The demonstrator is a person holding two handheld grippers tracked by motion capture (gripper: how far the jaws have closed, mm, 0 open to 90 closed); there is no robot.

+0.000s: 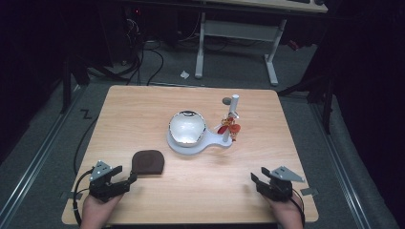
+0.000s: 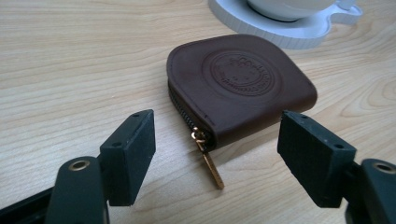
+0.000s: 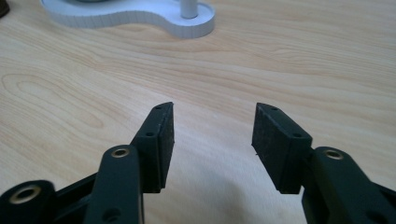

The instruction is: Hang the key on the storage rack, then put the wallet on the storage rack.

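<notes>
A brown leather zip pouch [image 1: 148,162] lies flat on the wooden table [image 1: 143,109], left of centre near the front. My left gripper [image 1: 126,174] stands open just short of it. In the left gripper view the pouch [image 2: 243,84] and its brass zip pull [image 2: 212,168] lie ahead between the jaws, and the pads do not touch it. Near the front right edge my right gripper [image 1: 259,175] is open over bare wood. The right gripper view shows nothing between the jaws of that gripper [image 3: 215,112].
A white stand [image 1: 210,142] at the table's centre carries a shiny bowl [image 1: 187,127] and an upright post [image 1: 232,114] with a red-orange ornament [image 1: 229,127]. Its base shows in both gripper views [image 2: 299,35] [image 3: 140,18]. Beyond the table stand desk legs [image 1: 271,67] and cables on the floor.
</notes>
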